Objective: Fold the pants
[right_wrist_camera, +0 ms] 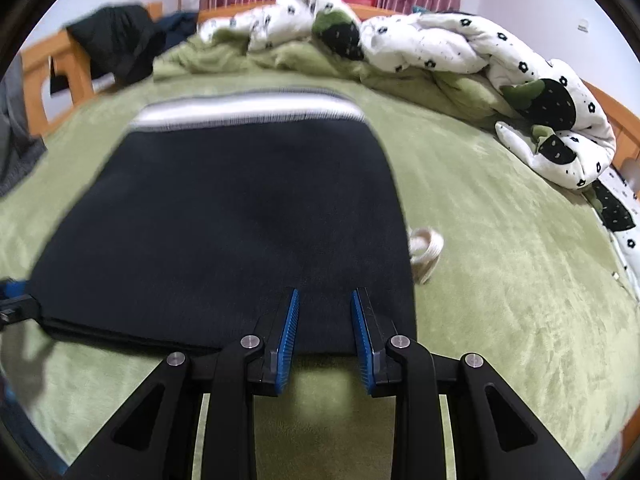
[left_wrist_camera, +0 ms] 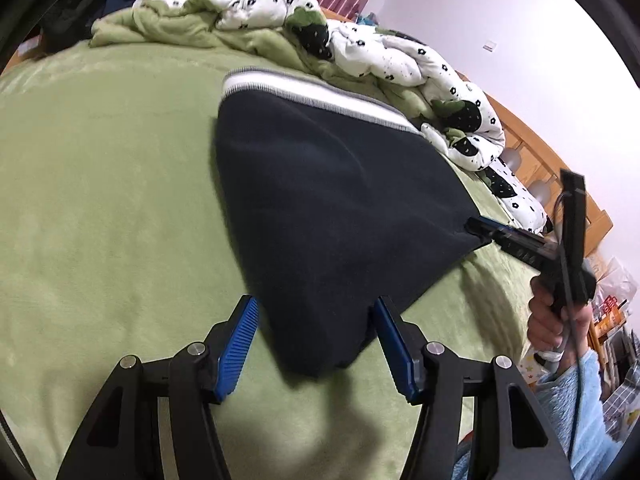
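On my left side, the left gripper [left_wrist_camera: 316, 320] has its blue pads [left_wrist_camera: 236, 348] apart on either side of the near left corner of the dark fleece pants [left_wrist_camera: 320, 200]. The inner pad looks to be against the cloth, but blur hides the other one, so I cannot tell whether that corner is actually pinched. The pants lie across the middle of the green blanket [left_wrist_camera: 100, 200], with the white and grey striped waistband [right_wrist_camera: 248, 110] at the far end. The near edge is lifted a little, judging by the shadow beneath it. Further right, the right gripper [right_wrist_camera: 326, 320] is clamped on the near right corner, and in the left wrist view the cloth is drawn to a point at its tips. A hand [left_wrist_camera: 548, 320] in a pale blue sleeve [left_wrist_camera: 576, 400] holds it. I judge this to be the fold that carries the near edge up to the waistband. To do it well I would first confirm the left pinch. Then I would raise both corners level with the edge taut between them, and lay it down square to the stripe. I would also steer clear of the small pale loop [right_wrist_camera: 426, 248] just beside the right edge and the rumpled flower-print quilt [right_wrist_camera: 460, 48] beyond.
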Demonstrator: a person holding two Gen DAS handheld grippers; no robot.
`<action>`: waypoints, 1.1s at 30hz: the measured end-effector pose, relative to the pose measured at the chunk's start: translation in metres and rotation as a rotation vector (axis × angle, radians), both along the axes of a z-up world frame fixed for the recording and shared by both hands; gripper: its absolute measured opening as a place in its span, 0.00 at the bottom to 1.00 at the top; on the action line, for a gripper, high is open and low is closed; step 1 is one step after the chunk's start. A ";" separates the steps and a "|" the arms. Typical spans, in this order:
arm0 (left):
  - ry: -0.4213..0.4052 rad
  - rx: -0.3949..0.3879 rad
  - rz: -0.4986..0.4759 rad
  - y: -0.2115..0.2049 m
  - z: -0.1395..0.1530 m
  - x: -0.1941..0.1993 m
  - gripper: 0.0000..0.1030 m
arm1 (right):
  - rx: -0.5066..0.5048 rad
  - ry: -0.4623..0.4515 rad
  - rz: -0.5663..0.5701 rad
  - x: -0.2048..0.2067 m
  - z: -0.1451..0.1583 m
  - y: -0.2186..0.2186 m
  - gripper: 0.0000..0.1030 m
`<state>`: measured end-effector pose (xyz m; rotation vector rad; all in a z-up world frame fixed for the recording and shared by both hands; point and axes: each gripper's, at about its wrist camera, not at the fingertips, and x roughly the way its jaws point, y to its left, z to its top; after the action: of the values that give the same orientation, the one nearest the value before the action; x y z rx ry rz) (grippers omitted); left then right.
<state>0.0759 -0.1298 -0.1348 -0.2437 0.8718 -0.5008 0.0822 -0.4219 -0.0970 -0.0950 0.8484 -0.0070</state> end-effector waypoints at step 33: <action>0.197 -0.093 -0.061 0.010 -0.030 0.183 0.63 | 0.391 0.262 0.083 0.165 -0.034 -0.056 0.71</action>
<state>0.2585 -0.1201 -0.1652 -0.3566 1.0513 -0.5814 0.2469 -0.4778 -0.1306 0.2412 1.0922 0.2528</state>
